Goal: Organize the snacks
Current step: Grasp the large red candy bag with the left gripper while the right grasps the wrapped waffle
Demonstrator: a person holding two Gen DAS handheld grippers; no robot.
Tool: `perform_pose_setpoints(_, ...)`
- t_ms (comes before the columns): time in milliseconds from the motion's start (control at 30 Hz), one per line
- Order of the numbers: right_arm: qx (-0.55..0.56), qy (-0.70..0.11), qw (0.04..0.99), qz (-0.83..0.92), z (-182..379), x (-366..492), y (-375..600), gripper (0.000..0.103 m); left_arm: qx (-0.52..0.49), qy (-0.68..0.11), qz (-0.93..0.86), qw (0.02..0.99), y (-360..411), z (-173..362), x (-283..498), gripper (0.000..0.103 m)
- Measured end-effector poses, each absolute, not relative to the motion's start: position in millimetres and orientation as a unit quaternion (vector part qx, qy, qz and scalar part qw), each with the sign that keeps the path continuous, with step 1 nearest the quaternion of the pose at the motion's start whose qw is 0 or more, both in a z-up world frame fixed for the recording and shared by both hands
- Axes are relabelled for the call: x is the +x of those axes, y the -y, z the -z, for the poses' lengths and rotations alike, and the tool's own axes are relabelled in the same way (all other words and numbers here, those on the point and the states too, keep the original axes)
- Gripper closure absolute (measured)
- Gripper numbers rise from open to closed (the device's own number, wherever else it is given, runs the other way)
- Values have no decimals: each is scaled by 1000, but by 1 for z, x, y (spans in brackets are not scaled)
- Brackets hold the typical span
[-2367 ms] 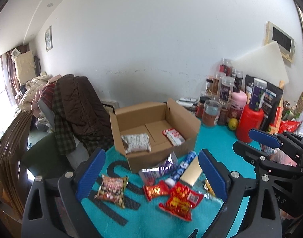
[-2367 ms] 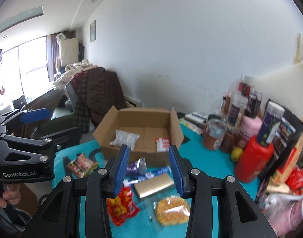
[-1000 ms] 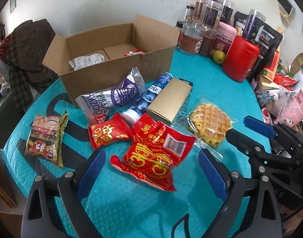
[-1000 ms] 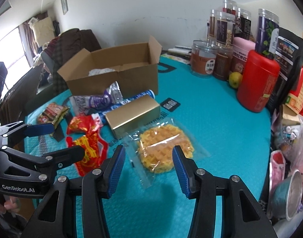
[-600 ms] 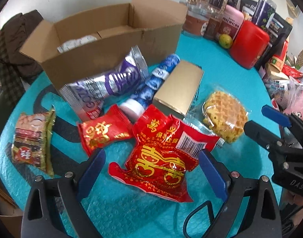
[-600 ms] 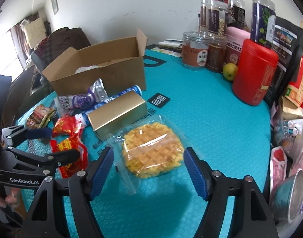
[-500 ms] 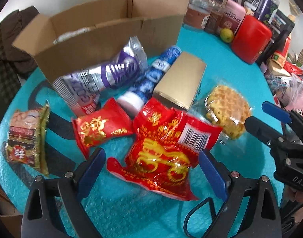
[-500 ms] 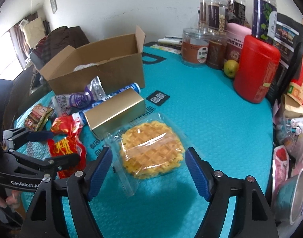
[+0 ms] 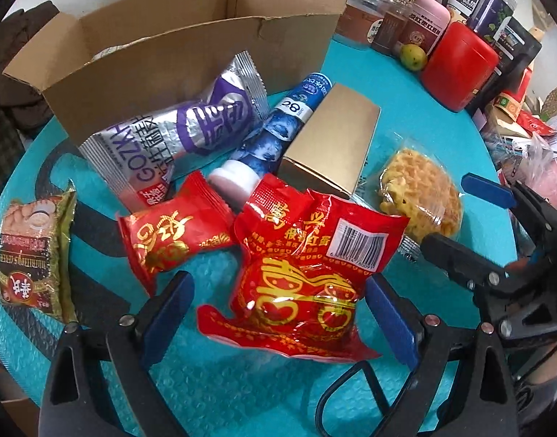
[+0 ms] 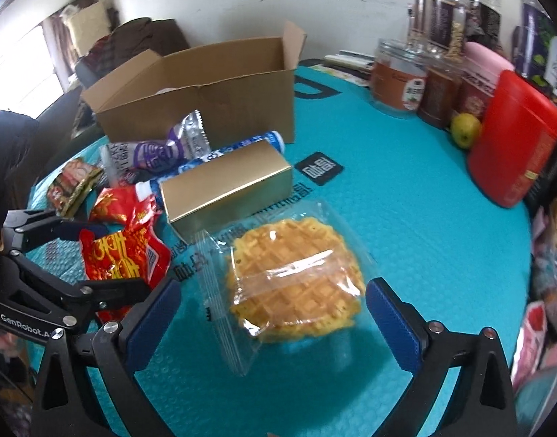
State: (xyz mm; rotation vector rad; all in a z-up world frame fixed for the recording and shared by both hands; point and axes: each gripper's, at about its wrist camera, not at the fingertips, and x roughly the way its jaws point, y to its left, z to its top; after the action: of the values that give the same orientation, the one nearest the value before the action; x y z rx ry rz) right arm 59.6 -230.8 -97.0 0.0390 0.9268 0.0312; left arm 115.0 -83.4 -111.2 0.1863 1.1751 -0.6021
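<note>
Right gripper [image 10: 273, 313] jaws opening, spread wide either side of the bagged waffle [image 10: 296, 273], pads clear of the wrapper. Left gripper [image 9: 278, 309] jaws spread too, flanking the large red packet [image 9: 307, 280] without pressing on it. Both hung tilted down over the teal mat [image 10: 406, 225]. Just beyond the waffle lay a gold box [image 10: 227, 189], with a blue tube [image 9: 278, 134] alongside it and a silver-and-purple wrapper [image 9: 176, 131] leaning against the open cardboard box [image 9: 191, 51]. Beside the large packet, a smaller red packet [image 9: 169, 240]; further left, apart from the rest, a brown-and-gold noodle packet [image 9: 34, 251]. Something pale inside the cardboard box, too hidden to identify. At the mat's far side stood a red canister [image 10: 511, 145], a yellow-green fruit [image 10: 464, 129] and several jars [image 10: 398, 80].
</note>
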Motion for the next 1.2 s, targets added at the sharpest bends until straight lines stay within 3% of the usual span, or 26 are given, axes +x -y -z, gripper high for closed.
perform_pose_setpoints(200,-9,-465,885,-15,109,74,232,0,68,-552,296,776,77,111,117,7)
perform_pose_setpoints(833,-33,-487,873,7,126,81,234,0,163,-511,269,800,106,123,100,7)
perform_pose_setpoints(1067,-22,-476,879,13,120,70,236,13,131,-501,263,814,95,118,102,25)
perform_pose_setpoints(1200,-16,-471,882,12,116,60,234,18,121,-505,264,813,89,115,104,25)
